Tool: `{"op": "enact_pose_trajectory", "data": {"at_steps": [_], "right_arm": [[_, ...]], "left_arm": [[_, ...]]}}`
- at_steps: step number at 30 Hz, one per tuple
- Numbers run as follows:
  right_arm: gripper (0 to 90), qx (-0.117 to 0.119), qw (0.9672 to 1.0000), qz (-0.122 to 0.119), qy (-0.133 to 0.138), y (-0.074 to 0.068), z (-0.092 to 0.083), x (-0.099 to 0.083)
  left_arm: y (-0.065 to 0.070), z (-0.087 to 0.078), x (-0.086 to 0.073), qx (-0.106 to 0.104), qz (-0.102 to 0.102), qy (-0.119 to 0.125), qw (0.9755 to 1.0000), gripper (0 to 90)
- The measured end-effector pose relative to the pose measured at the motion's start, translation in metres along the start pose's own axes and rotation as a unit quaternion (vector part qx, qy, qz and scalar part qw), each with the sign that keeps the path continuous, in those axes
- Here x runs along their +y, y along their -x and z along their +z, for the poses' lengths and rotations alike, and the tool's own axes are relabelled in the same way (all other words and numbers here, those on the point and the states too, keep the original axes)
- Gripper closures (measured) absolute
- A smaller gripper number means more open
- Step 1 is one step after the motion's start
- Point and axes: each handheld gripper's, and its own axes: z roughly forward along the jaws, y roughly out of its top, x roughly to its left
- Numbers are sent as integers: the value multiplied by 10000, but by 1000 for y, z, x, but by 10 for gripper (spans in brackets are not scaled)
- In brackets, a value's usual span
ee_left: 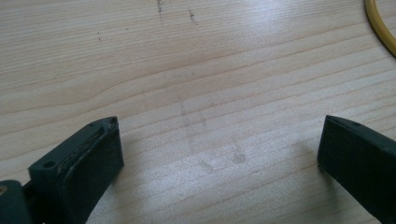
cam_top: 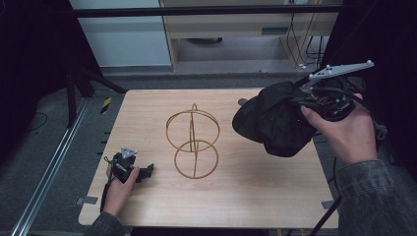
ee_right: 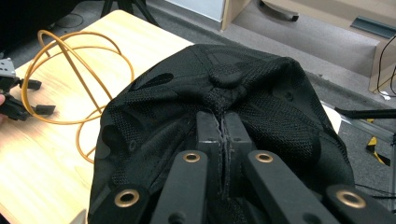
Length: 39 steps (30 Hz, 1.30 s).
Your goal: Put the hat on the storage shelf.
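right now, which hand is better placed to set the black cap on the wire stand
Right. The right claw is shut on the black cap, held above the table beside the wire stand. The left claw is open and low on the table.

Both grippers are black, each topped by a grey three-cornered plate. The right gripper (ee_right: 223, 133) shows brass-coloured rivets on its arms. The person's sleeves (cam_top: 376, 196) are grey.

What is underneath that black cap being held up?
Below the black cap, pinched in the right gripper, lies wooden table. The patch directly beneath is covered from view.
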Motion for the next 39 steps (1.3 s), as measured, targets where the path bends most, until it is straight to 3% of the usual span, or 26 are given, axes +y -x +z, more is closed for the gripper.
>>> {"op": "enact_pose_trajectory", "data": {"at_steps": [14, 20, 39], "right_arm": [[887, -7, 9995, -16, 316, -11, -8, 8], [887, -7, 9983, -9, 581, -20, -12, 17], [887, 75, 9972, -118, 733, -40, -4, 44]], "left_arm": [[0, 0, 0, 0, 1, 0, 10000, 0], [0, 0, 0, -10, -2, 10, 10000, 0], [1, 0, 0, -23, 8, 0, 10000, 0]]}}
